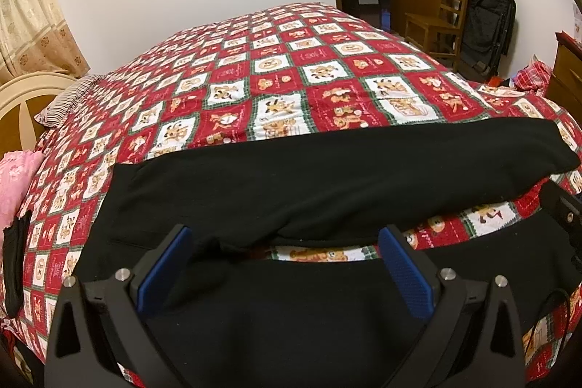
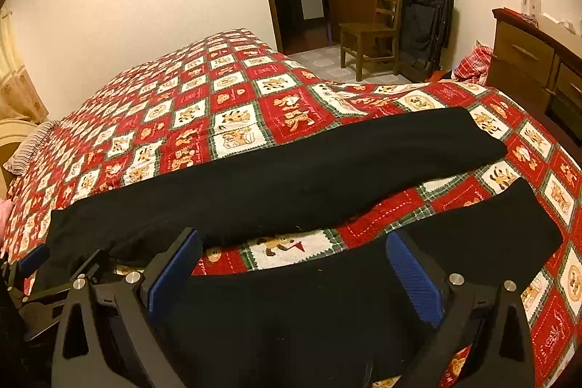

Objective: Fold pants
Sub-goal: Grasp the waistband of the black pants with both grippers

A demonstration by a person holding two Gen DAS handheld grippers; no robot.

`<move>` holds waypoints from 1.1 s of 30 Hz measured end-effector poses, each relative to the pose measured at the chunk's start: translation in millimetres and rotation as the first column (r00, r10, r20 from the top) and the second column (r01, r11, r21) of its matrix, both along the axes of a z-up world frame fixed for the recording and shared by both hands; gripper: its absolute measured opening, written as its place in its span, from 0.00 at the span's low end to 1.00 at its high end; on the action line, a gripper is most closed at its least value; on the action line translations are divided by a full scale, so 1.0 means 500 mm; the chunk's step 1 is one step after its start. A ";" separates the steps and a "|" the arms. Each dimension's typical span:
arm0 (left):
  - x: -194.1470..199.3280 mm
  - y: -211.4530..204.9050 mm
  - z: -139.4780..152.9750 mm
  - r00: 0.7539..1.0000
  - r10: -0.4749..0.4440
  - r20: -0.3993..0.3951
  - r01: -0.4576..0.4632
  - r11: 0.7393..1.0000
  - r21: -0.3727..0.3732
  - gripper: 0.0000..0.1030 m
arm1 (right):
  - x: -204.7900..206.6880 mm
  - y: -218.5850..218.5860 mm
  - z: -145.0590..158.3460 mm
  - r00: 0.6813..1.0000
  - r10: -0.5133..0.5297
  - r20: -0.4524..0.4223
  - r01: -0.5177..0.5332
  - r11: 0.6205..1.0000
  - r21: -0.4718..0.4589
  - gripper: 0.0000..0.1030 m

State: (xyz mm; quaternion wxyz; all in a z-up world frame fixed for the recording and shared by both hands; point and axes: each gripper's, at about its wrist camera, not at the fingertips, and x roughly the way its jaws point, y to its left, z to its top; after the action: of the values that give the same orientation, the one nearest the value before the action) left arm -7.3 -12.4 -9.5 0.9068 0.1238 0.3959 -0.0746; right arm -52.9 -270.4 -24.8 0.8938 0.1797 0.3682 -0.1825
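Black pants [image 1: 327, 170] lie spread on the red patterned bedspread [image 1: 276, 60], waist to the left, the two legs running right with a gap of bedspread between them. My left gripper [image 1: 287, 264] is open above the near leg by the crotch, nothing between its blue pads [image 1: 165, 271]. In the right wrist view the same pants [image 2: 291, 170] stretch across the bed. My right gripper [image 2: 302, 275] hovers open over the near leg [image 2: 473, 235], holding nothing. The left gripper [image 2: 32, 260] shows at the left edge.
A wooden chair [image 2: 367, 31] and a black folded bag [image 2: 425, 20] stand by the open door. A wooden dresser [image 2: 538, 60] is at the right. Pillows [image 1: 14, 184] and the headboard [image 1: 22, 97] lie left. A dark item [image 1: 14, 264] rests on the bed's left edge.
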 end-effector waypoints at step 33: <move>0.010 0.002 -0.010 1.000 -0.013 -0.016 0.013 1.000 0.010 1.00 | 0.062 0.012 0.003 0.997 0.076 -0.032 -0.078 0.996 -0.045 0.99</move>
State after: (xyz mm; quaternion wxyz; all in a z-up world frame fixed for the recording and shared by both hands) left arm -2.0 -11.2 -14.5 0.9025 0.1305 0.4027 -0.0794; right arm -21.9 -264.3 -23.1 0.8983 0.1420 0.3841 -0.1590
